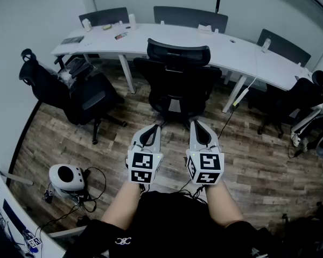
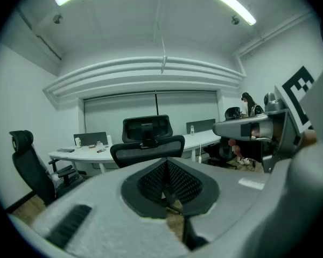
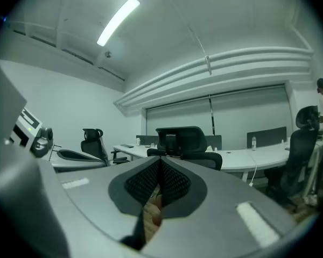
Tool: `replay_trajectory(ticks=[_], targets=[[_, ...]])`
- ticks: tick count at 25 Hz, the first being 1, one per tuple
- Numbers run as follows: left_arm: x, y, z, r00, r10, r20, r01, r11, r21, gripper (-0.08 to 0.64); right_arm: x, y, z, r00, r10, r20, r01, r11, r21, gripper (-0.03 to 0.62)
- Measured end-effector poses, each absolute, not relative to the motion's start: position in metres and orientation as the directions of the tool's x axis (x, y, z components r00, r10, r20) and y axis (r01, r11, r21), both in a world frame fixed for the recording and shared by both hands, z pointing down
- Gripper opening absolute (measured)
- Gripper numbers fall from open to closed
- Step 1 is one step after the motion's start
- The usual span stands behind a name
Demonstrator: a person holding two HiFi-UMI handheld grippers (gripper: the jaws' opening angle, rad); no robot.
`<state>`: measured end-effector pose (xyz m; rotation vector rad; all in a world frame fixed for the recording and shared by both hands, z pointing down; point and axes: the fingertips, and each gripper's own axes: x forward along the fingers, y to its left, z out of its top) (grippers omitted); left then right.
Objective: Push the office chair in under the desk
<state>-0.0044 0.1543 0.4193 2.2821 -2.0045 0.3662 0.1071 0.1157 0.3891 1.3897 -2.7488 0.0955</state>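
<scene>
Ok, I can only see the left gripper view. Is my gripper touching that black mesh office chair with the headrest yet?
Observer: Not yet. The head view shows the left gripper short of the black mesh office chair, behind its back.
Operator: Is my other gripper open?
Observer: No, the right gripper view shows the right gripper with its jaws together and nothing between them.
Operator: Is anything lying on the floor?
Observer: A white rounded device with black cables lies on the wood-plank floor at your left, away from the chair.
</scene>
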Motion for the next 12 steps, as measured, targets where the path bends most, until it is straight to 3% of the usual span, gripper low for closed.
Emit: replay_trajectory(ticks=[12], targets=[[0.024, 0.155, 0.427, 0.070, -0.968, 0.240, -0.990, -0.096, -0.100, 0.008, 0.131, 0.121, 0.401, -0.656, -0.750, 0.088, -0.754, 0.655, -0.046, 0.008]])
